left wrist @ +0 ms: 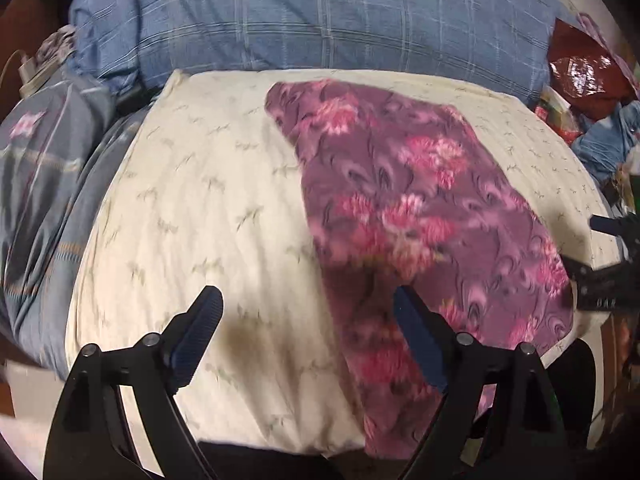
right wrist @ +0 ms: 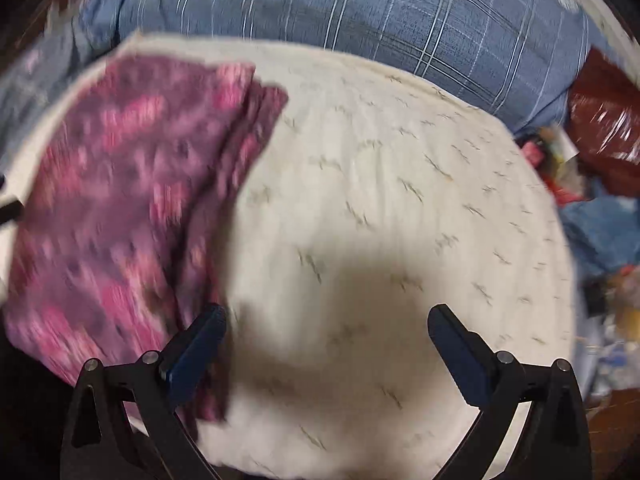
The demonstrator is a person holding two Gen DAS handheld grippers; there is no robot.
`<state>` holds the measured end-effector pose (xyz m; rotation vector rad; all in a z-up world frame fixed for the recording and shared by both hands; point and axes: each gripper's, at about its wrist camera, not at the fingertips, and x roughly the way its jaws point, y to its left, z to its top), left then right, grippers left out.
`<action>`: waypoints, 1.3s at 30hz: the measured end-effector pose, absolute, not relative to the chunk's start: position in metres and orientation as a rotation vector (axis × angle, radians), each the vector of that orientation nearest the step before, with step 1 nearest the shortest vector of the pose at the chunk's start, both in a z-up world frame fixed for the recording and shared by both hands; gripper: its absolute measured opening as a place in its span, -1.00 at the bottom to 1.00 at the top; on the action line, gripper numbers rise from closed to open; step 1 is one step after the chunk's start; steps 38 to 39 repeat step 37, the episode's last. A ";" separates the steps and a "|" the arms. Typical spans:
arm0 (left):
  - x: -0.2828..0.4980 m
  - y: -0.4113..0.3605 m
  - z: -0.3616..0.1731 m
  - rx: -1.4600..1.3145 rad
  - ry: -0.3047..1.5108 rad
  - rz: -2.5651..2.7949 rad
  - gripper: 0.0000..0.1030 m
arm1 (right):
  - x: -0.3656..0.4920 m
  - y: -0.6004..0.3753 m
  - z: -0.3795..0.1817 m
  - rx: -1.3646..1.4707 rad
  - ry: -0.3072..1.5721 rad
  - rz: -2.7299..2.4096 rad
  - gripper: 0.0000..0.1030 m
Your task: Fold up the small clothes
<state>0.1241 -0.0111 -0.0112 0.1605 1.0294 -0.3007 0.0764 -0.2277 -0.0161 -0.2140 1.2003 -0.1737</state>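
A cream pillow [left wrist: 192, 200] with a faint sprig print is lying in the middle, taking up most of both views, and soft shadows are falling across its near part. A blue plaid cushion [left wrist: 304, 20] is sitting right behind it, touching its far edge, while grey-blue striped bedding [left wrist: 44, 176] is bunching up along its left side. On the right, a shiny dark red plastic bag [left wrist: 580, 72] and a heap of blue fabric [right wrist: 604, 232] with mixed clutter are piling up beside the pillow, details blurring out.
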 end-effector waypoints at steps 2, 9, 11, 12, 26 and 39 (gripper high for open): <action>0.110 -0.016 -0.011 0.196 1.006 -0.256 0.71 | 0.057 -0.219 -0.012 -0.280 1.167 -0.188 0.97; 0.076 -0.023 0.003 0.306 0.879 -0.208 0.71 | 0.026 -0.197 0.019 -0.296 1.008 -0.112 0.98; 0.074 -0.026 0.002 0.324 0.894 -0.225 0.71 | 0.022 -0.191 0.028 -0.279 0.984 -0.071 0.98; 0.074 -0.027 0.000 0.332 0.910 -0.237 0.71 | 0.022 -0.190 0.031 -0.272 0.977 -0.060 0.98; 0.059 -0.040 -0.004 0.380 0.928 -0.321 0.71 | 0.018 -0.202 0.030 -0.211 1.016 -0.058 0.98; 0.051 -0.052 0.000 0.382 0.925 -0.373 0.71 | 0.020 -0.217 0.025 -0.173 1.044 -0.071 0.98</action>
